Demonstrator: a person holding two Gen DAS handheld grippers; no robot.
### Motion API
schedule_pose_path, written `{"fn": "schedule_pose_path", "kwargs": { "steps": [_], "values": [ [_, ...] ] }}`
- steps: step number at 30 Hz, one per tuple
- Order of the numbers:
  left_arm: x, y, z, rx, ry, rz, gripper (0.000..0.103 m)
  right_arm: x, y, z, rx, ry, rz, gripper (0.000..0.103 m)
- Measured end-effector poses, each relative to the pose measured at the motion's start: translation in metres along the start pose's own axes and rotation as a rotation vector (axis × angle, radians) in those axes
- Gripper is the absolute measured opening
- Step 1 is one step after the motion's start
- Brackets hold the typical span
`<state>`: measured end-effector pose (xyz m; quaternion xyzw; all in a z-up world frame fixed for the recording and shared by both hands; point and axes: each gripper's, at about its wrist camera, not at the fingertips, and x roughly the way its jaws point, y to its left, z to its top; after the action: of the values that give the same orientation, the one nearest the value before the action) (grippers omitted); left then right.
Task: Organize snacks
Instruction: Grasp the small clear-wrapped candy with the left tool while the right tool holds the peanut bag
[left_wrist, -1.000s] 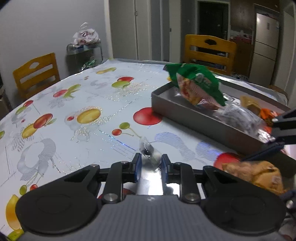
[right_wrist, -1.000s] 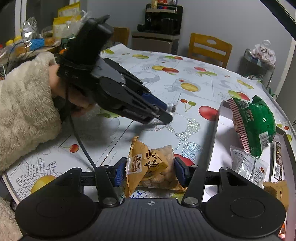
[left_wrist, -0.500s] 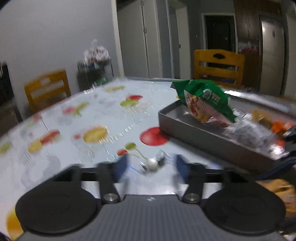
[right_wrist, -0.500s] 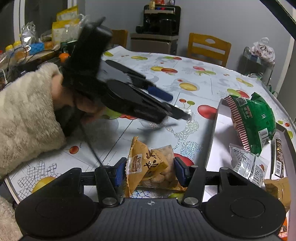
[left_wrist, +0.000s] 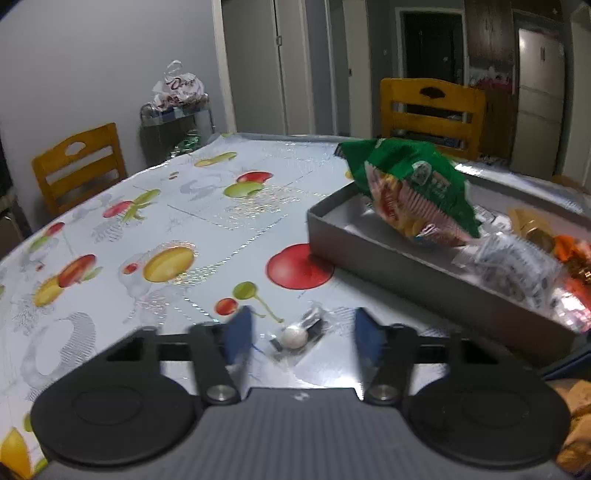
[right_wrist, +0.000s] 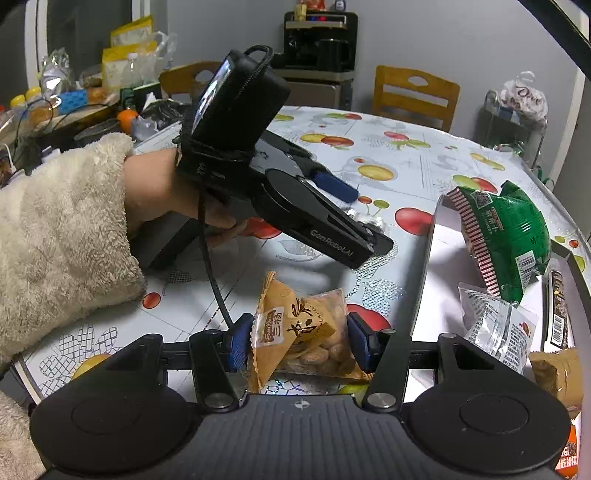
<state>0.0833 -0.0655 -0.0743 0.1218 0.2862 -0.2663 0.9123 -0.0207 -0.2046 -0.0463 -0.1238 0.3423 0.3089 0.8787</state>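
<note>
My left gripper (left_wrist: 303, 338) is open, its blue pads wide apart, just above the table. A small clear-wrapped candy with a white ball (left_wrist: 295, 336) lies on the tablecloth between the pads, untouched. My right gripper (right_wrist: 297, 343) is shut on an orange snack packet (right_wrist: 299, 332). The grey tray (left_wrist: 406, 258) holds a green chip bag (left_wrist: 413, 184), a clear white packet (left_wrist: 513, 266) and orange wrappers. In the right wrist view the left gripper (right_wrist: 365, 218) hovers left of the tray (right_wrist: 428, 266), with the green bag (right_wrist: 506, 229) inside it.
The table carries a fruit-print cloth (left_wrist: 166, 229). Wooden chairs (left_wrist: 432, 110) stand at the far side and at the left (left_wrist: 77, 166). A cluttered side table (right_wrist: 74, 96) with bottles and bags is at the back left in the right wrist view.
My left gripper opened and let go of the small wrapped candy, which now lies on the table between the pads. My right gripper kept hold of the orange packet.
</note>
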Motion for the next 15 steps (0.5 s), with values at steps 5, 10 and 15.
{"fn": "schedule_pose_path", "kwargs": {
  "steps": [5, 10, 15],
  "values": [
    [-0.005, -0.001, -0.004, -0.046, 0.003, -0.046, 0.019, -0.004, 0.000, -0.002, 0.003, -0.008, -0.002, 0.054],
    [-0.017, -0.015, -0.011, -0.016, -0.003, 0.003, 0.018, -0.009, -0.003, -0.005, 0.018, -0.021, 0.001, 0.054],
    [-0.038, -0.023, -0.018, -0.040, 0.011, 0.031, 0.018, -0.018, -0.005, -0.010, 0.020, -0.046, 0.026, 0.054]
  ]
}}
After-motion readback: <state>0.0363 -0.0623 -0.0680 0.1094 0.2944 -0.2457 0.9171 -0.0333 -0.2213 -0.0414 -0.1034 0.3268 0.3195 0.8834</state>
